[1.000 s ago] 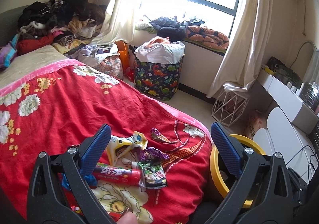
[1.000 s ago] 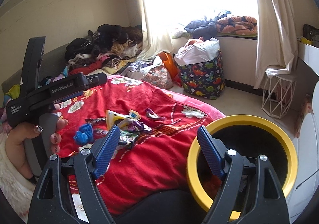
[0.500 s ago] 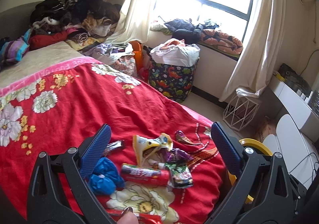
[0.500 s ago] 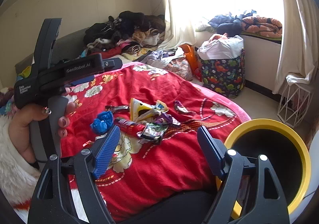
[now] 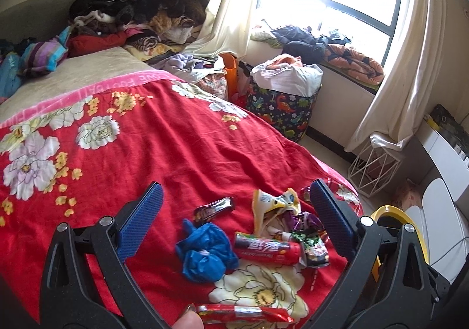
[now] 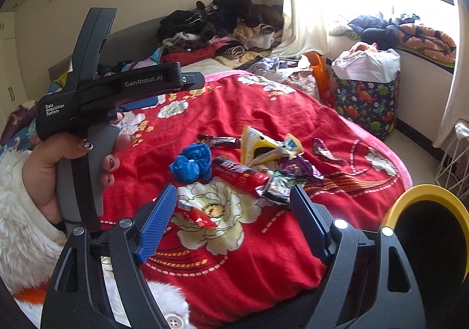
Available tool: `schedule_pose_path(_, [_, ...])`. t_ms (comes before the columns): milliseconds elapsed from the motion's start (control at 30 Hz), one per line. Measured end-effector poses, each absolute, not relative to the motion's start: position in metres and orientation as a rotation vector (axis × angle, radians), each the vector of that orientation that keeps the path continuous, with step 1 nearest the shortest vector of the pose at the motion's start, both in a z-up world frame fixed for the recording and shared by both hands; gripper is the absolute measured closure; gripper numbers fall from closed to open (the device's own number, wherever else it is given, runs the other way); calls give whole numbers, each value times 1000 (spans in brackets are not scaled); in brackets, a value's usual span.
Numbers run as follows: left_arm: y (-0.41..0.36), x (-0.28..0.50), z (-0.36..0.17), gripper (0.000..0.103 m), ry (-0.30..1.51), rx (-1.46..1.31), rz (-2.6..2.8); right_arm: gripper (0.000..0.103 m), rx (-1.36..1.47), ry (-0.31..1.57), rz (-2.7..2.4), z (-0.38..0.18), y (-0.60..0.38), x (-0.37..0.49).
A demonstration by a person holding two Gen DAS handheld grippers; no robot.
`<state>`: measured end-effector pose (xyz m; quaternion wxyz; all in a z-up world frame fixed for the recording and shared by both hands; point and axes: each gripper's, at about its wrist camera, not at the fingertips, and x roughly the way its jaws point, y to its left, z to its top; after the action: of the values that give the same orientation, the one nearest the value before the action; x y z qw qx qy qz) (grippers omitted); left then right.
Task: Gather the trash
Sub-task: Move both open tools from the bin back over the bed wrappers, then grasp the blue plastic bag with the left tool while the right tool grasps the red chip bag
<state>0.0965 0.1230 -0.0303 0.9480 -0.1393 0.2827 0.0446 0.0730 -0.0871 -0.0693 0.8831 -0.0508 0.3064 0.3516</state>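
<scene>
Trash lies in a loose pile on the red flowered bedspread (image 5: 164, 141): a crumpled blue bag (image 5: 205, 252) (image 6: 192, 163), a red tube-shaped wrapper (image 5: 266, 248) (image 6: 240, 175), a yellow and white wrapper (image 5: 271, 206) (image 6: 263, 147), a dark bar wrapper (image 5: 214, 209), purple and green wrappers (image 5: 310, 241) (image 6: 290, 176), and a red wrapper nearest me (image 5: 243, 313) (image 6: 192, 213). My left gripper (image 5: 234, 225) is open above the pile, empty. My right gripper (image 6: 231, 223) is open, empty, just short of the pile. The yellow-rimmed bin (image 6: 428, 229) (image 5: 395, 226) stands at the bed's right.
Piled clothes (image 5: 134, 15) cover the head of the bed. A dinosaur-print basket (image 5: 281, 106) and a white wire stand (image 5: 375, 168) stand on the floor by the window. The left gripper's handle (image 6: 88, 112) is at the left of the right wrist view.
Both grippers have swung left, away from the bin and over the bed. The trash pile now sits between the fingers of each; the bin has slid to the right edge.
</scene>
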Motion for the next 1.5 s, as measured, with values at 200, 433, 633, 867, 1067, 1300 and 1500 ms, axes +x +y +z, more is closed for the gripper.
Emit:
schedule_pose_path(200, [140,92,-37,11,593,-299,119,26,-136,684,786,-80,-65,74])
schedule_pose_path(433, [158,93,-50,12,659,-329,123,28,-190,745,840,-98,-43,78])
schedule_pose_path(633, [171,97,-73,27,739,-404,111,30,-230,801,866,-115,-27,88])
schedule_pose_path(867, [177,101,-96,39,825,-463,85,33,-254,873,895,-133,-8,100])
schedule_pose_path(1067, [174,106,-114,44,892,-499,51,46,-249,925,887,-145,-3,108])
schedule_pose_path(1300, [168,108,-133,53,942,-520,24,74,-229,936,915,-148,-8,107])
schedule_pose_path(1500, [165,108,-136,74,951,-509,15,82,-191,936,888,-145,-20,107])
